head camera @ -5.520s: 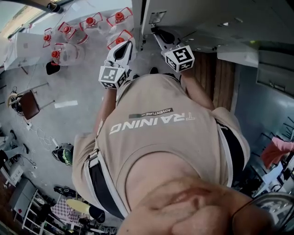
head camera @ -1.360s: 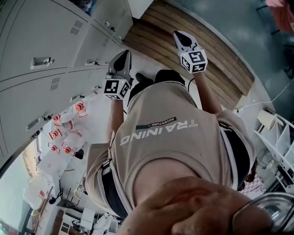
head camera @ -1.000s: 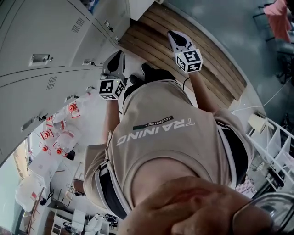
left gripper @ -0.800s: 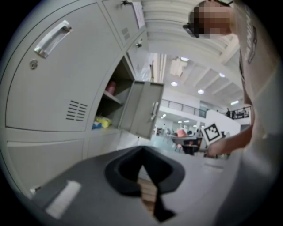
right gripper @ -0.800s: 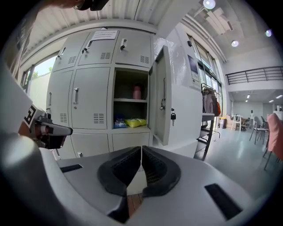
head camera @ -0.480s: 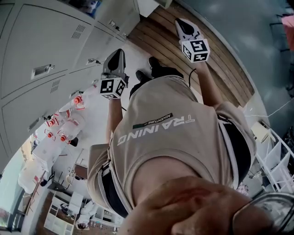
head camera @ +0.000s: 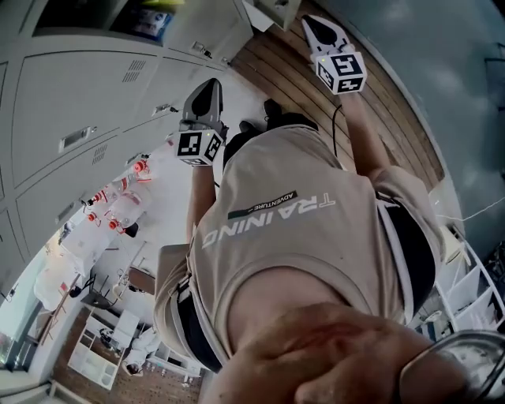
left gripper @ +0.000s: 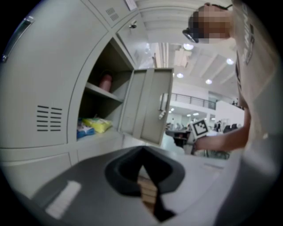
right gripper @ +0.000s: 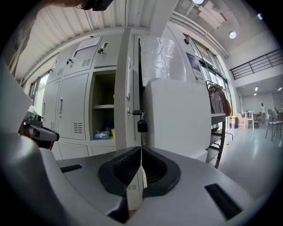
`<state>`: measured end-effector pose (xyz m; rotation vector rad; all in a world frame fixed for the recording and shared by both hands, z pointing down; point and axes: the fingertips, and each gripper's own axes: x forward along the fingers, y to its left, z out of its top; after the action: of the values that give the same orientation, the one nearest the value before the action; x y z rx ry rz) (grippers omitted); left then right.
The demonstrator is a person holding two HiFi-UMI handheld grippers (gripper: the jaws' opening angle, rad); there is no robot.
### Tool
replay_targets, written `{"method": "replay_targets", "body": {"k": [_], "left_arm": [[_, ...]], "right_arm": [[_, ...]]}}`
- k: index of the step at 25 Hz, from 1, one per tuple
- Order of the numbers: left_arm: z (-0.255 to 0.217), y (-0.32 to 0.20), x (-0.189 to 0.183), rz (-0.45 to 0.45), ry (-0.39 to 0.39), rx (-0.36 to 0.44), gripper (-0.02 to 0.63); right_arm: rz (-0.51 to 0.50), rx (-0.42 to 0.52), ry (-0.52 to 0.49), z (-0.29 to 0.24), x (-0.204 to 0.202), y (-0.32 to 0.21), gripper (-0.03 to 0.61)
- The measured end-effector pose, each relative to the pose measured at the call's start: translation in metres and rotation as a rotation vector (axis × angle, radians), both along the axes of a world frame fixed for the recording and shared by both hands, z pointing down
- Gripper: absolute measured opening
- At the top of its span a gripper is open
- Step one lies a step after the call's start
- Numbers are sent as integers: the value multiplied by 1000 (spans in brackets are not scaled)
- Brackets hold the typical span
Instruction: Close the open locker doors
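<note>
One locker [left gripper: 104, 103] stands open, with a pink item on its shelf and blue and yellow packets [left gripper: 93, 126] below. Its grey door [left gripper: 148, 106] swings out to the right. In the right gripper view the same open locker [right gripper: 104, 110] shows past the door [right gripper: 131, 88], seen edge-on with a black padlock [right gripper: 142, 126] hanging from it. My left gripper [left gripper: 142, 170] is shut and empty, some way short of the locker. My right gripper [right gripper: 141, 165] is also shut and empty, aimed at the door's edge. The head view has the left gripper [head camera: 208, 87] and right gripper [head camera: 312, 24] raised ahead.
Closed grey lockers [head camera: 79, 118] fill the wall at left. Water jugs with red caps [head camera: 118, 209] stand on the floor. A wooden floor strip [head camera: 316, 102] runs under the grippers. A white cabinet side [right gripper: 177, 119], a rack [right gripper: 219, 132] and hanging clothes [right gripper: 216, 101] stand right of the door.
The person has turned from the earlier lockers and walked along the row. The open locker has come into view ahead, and the right gripper has reached further forward than the left.
</note>
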<state>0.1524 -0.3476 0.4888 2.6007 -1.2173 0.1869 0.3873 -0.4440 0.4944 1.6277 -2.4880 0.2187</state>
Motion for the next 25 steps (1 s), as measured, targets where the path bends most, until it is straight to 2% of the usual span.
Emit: {"method": "replay_targets", "body": {"k": [4, 9, 18, 25], "left_arm": [[3, -6, -5, -39, -17, -13, -3], [7, -14, -21, -85, -12, -20, -3], [10, -11, -46, -104, 15, -12, -3], [5, 1, -83, -129, 29, 5, -3]], "right_arm": [[-45, -19, -60, 2, -7, -14, 17], [-46, -33, -90, 5, -11, -20, 17], [-93, -17, -58, 1, -44, -11, 17], [-119, -31, -44, 1, -85, 5, 17]]}}
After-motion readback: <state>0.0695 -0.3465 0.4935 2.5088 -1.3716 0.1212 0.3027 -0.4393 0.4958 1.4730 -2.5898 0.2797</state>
